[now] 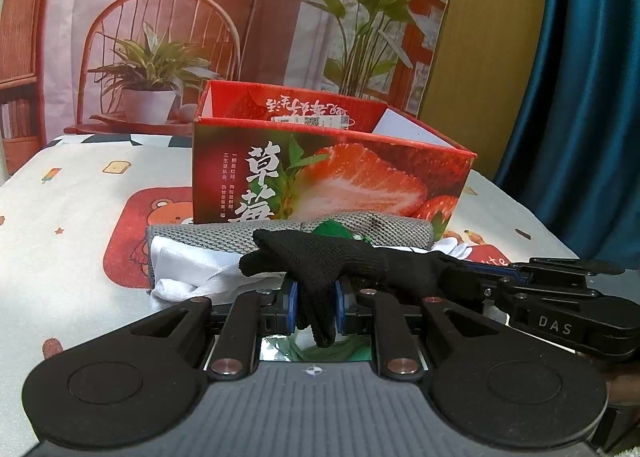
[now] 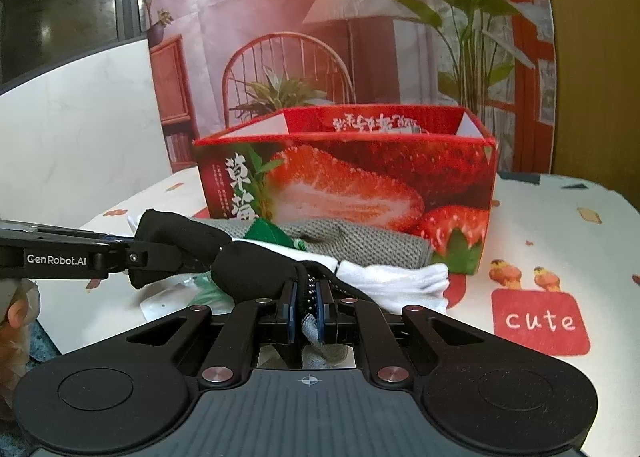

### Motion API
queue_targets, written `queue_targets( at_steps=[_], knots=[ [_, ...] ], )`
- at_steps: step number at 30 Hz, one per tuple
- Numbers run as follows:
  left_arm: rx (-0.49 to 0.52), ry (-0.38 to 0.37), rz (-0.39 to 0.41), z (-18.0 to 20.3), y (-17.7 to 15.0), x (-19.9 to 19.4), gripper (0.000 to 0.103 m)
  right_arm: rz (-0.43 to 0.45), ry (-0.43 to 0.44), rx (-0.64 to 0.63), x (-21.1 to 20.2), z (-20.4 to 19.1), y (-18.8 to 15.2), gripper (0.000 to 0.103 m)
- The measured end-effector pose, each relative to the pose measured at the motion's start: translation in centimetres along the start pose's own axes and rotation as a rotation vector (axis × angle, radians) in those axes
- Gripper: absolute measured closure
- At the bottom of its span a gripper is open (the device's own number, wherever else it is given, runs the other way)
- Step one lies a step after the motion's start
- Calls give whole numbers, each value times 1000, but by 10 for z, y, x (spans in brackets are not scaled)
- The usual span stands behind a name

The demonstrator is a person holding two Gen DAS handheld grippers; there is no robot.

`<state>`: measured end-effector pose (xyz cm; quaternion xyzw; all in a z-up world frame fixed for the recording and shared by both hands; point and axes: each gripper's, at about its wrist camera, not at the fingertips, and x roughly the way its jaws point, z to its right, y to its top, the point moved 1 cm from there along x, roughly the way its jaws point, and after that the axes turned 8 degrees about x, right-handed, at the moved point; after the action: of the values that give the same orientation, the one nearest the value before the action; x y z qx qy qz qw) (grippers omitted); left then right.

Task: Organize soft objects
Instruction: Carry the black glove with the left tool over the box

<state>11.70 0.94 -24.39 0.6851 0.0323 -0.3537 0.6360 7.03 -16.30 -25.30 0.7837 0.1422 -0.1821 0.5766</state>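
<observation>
Left wrist view
- Left gripper (image 1: 316,307): jaws closed on the finger end of a black knit glove (image 1: 320,261); one glove finger hangs down between the blue pads.
- Glove position: stretched sideways above the pile, its cuff end running right into the right gripper (image 1: 460,271), which enters from the right edge.
- Pile beneath: white cloth (image 1: 188,273) at left, grey knit cloth (image 1: 224,235) behind it, a green item (image 1: 332,227) half buried in the grey; a white glove (image 1: 456,249) shows at right.
- Box: red strawberry-print box (image 1: 340,181), top open, standing just behind the pile on the printed surface (image 1: 80,197).

Right wrist view
- Right gripper (image 2: 307,311): jaws shut on the glove's cuff (image 2: 308,289), a black edge with white dots; grey fabric shows below the pads.
- Glove (image 2: 256,269): black body bulges left of the jaws, and its far end is clamped by the left gripper (image 2: 138,257) coming from the left edge.
- White glove (image 2: 400,281): lying right of the jaws, touching the grey cloth (image 2: 360,245).
- Box (image 2: 360,185): behind the pile, its interior not visible.
- Surface (image 2: 560,225): cartoon print, with a red "cute" patch at right.
</observation>
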Motion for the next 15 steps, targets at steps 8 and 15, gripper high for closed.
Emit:
queue_targets(
  at_steps=[8, 15],
  knots=[
    [5, -2, 21, 0, 1, -4, 84, 25, -1, -13, -4, -2, 3, 94],
    [9, 12, 77, -1, 14, -15, 84, 62, 9, -38, -10, -8, 13, 94]
  ],
)
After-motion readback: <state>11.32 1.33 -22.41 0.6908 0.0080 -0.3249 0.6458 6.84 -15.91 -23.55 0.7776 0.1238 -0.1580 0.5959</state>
